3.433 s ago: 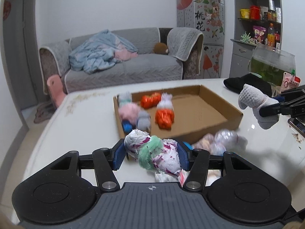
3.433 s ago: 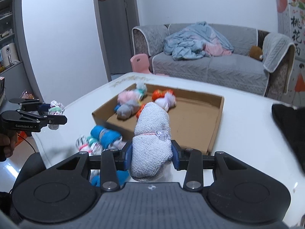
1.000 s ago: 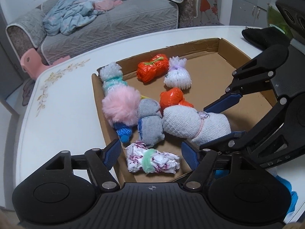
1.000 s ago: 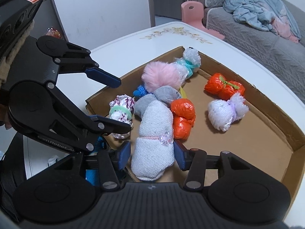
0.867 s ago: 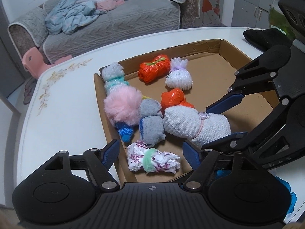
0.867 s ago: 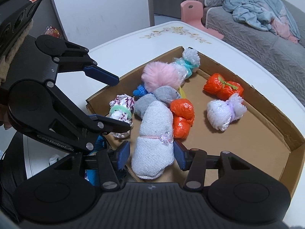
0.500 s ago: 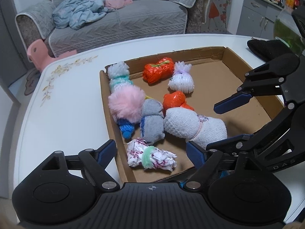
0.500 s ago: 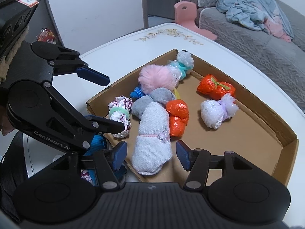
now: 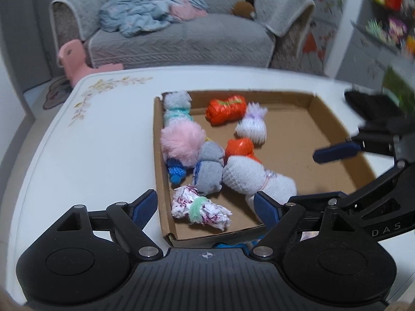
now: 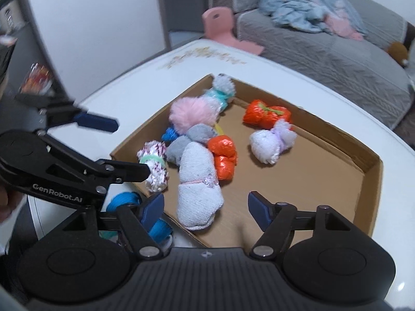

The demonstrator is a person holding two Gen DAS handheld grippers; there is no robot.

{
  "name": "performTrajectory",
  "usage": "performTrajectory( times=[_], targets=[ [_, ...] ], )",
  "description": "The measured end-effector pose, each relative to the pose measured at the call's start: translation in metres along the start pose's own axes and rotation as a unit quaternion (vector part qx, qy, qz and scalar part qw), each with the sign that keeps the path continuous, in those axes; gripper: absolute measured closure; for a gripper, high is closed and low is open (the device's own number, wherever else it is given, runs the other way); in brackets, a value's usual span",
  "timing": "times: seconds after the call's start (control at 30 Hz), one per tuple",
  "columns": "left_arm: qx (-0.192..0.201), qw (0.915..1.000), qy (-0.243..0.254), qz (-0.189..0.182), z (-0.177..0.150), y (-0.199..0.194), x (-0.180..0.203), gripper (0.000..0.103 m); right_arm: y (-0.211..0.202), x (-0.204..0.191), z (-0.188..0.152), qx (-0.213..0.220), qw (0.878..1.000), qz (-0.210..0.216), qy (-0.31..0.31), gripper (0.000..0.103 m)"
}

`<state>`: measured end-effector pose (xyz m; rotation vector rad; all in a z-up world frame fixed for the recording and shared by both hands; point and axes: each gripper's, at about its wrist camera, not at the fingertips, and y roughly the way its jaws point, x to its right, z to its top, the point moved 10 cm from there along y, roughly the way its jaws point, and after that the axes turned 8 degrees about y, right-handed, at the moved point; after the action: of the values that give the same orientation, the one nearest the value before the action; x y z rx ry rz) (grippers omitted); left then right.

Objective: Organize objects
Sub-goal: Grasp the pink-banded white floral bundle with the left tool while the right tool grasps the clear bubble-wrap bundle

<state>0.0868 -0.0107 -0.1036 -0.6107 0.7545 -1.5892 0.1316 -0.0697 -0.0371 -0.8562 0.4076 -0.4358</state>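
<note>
A shallow cardboard tray on the white table holds several rolled bundles. The white-and-purple bundle with a green band lies in the tray's near corner, below my left gripper. Its jaws are opening and the pads stand clear of the bundle. The grey-white sock roll lies in the tray between the fingers of my right gripper. These jaws are opening too, with a gap on both sides of the roll. A pink pompom, a grey roll and orange bundles lie further in.
Blue rolls lie on the table outside the tray's near wall. A black cloth sits at the table's far right. The other gripper's arm crosses the left of the right wrist view. A grey sofa and pink stool stand beyond.
Both grippers carried their bundles to the tray and let them go. Over the last second both jaws widened and both grippers lifted back, while the bundles stayed in the tray.
</note>
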Motion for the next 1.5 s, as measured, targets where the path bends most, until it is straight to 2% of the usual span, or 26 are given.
performTrajectory(
  times=[0.1,0.23,0.33,0.43,0.6,0.7,0.8,0.9,0.97,1.07,1.2,1.4,1.5],
  targets=[
    [0.032,0.9987,-0.04,-0.003,-0.004,-0.016,-0.004,0.013,-0.012,0.003,-0.006,0.023,0.999,-0.014,0.022,0.028],
    [0.065,0.9945,-0.083,-0.001,-0.017,-0.036,-0.007,0.011,-0.031,0.005,-0.02,0.054,0.997,-0.009,0.052,0.026],
    [0.072,0.9913,-0.11,-0.005,-0.032,-0.042,-0.005,0.011,-0.044,0.008,-0.03,0.073,0.995,-0.015,0.067,0.025],
    [0.074,0.9906,-0.115,-0.004,-0.044,-0.045,0.001,0.011,-0.052,0.008,-0.038,0.082,0.994,-0.016,0.07,0.023],
    [0.091,0.9893,-0.114,0.008,-0.057,-0.05,0.011,0.008,-0.062,0.019,-0.054,0.105,0.991,-0.036,0.077,0.022],
    [0.087,0.9905,-0.106,0.008,-0.07,-0.047,0.018,0.007,-0.065,0.031,-0.069,0.118,0.989,-0.058,0.074,0.022],
    [0.089,0.991,-0.1,0.008,-0.087,-0.044,0.025,0.006,-0.063,0.043,-0.084,0.125,0.987,-0.06,0.085,0.022],
    [0.079,0.9915,-0.102,0.012,-0.102,-0.036,0.028,0.006,-0.059,0.051,-0.098,0.131,0.986,-0.056,0.089,0.025],
    [0.069,0.9912,-0.113,0.001,-0.108,-0.028,0.031,0.006,-0.054,0.056,-0.104,0.129,0.986,-0.061,0.087,0.026],
    [0.065,0.9931,-0.097,-0.003,-0.11,-0.019,0.038,0.006,-0.047,0.059,-0.108,0.127,0.986,-0.066,0.082,0.033],
    [0.059,0.9937,-0.095,-0.006,-0.115,-0.01,0.034,0.01,-0.04,0.057,-0.108,0.126,0.988,-0.059,0.071,0.039],
    [0.063,0.9937,-0.092,-0.011,-0.117,-0.015,0.021,0.024,-0.026,0.057,-0.107,0.117,0.99,-0.048,0.059,0.042],
    [0.067,0.9945,-0.08,-0.004,-0.121,-0.017,0.014,0.027,-0.019,0.057,-0.109,0.111,0.991,-0.048,0.058,0.045]
  ],
)
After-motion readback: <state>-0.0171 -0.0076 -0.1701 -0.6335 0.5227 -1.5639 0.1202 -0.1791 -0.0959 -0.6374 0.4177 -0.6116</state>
